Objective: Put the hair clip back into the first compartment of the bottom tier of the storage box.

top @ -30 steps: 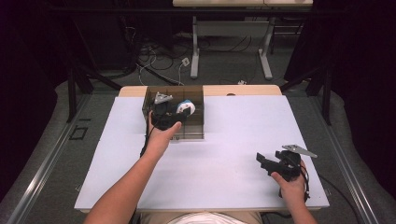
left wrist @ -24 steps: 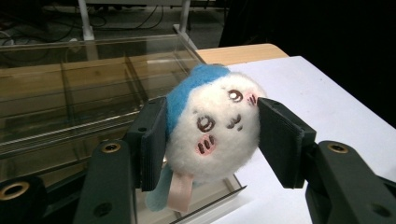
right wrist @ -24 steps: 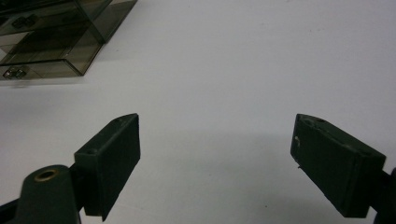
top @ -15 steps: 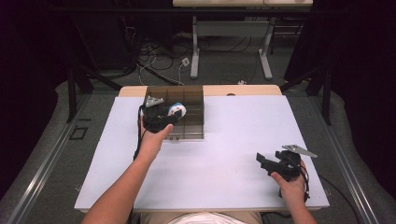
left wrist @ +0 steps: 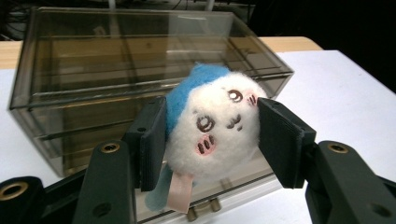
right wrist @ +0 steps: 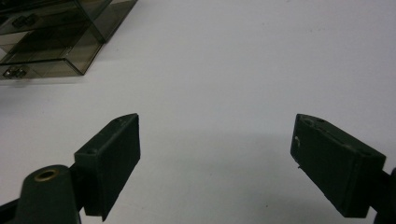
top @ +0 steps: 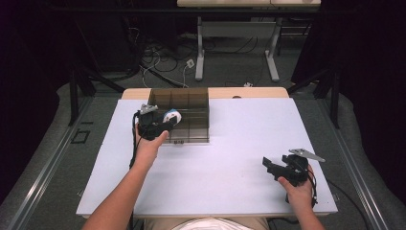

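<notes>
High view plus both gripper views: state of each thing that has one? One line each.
Left tongs: shut on the plush toy, held in front of the box.
Right tongs: open, nothing between the jaws, above bare table.
Plush toy: gripped at both sides, face toward the camera, off the table.
Box: clear brown, lid closed, standing on the table.
Table: white top, box at its far edge.

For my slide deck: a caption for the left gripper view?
Left gripper clamps a white-and-blue plush toy before a smoky clear plastic box.
</notes>
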`<state>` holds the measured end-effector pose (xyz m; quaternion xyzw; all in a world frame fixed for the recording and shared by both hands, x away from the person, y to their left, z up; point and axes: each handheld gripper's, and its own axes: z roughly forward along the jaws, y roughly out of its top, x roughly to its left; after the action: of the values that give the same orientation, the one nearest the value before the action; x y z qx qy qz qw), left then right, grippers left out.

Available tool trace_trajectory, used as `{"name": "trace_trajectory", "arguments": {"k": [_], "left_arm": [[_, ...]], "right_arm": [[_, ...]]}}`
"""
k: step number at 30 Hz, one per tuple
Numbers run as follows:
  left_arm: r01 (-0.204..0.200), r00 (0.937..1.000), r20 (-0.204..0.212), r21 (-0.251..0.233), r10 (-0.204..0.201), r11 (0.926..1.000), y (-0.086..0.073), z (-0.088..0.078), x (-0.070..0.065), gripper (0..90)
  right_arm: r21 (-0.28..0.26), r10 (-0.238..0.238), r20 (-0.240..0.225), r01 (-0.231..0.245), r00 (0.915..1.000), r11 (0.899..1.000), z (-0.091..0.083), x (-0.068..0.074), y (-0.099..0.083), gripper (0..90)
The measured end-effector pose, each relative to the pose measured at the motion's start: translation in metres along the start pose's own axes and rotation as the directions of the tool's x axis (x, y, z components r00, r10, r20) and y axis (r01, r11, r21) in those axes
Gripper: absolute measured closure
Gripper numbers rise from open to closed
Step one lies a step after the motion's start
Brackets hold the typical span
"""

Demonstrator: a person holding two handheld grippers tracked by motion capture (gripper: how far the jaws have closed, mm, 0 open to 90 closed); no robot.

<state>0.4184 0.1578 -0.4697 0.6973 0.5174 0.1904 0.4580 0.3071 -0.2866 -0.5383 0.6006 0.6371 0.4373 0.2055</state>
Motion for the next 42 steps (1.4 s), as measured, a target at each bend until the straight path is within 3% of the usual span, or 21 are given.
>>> {"name": "trace_trajectory", "arguments": {"k": [9, 19, 26, 29, 42], "left_arm": [[-0.021, 0.9982, -0.055, 0.025, 0.022, 0.9995, -0.013, 0.002, 0.013, 45.4], [0.007, 0.9962, -0.087, 0.04, -0.003, 0.9992, -0.022, 0.007, 0.028, 44.6], [-0.007, 0.9891, -0.146, 0.086, 0.019, 0.9963, -0.03, 0.013, 0.038, 43.5], [0.009, 0.9891, -0.147, 0.097, 0.005, 0.9953, -0.031, 0.016, 0.041, 42.8], [-0.009, 0.9869, -0.158, 0.128, 0.03, 0.9917, -0.033, 0.022, 0.04, 40.8]], "right_arm": [[-0.004, 0.008, 0.003, -0.008, 1.0, 1.0, 0.001, 0.001, 0.0, 15.5], [-0.005, 0.008, 0.004, -0.008, 1.0, 1.0, 0.0, 0.001, 0.0, 15.5], [-0.001, 0.012, 0.002, -0.012, 0.9999, 1.0, 0.0, 0.002, -0.001, 15.5], [-0.001, 0.012, 0.004, -0.012, 0.9999, 1.0, 0.001, 0.002, -0.001, 15.5], [-0.001, 0.013, 0.003, -0.013, 0.9999, 1.0, 0.0, 0.002, -0.001, 15.5]]}}
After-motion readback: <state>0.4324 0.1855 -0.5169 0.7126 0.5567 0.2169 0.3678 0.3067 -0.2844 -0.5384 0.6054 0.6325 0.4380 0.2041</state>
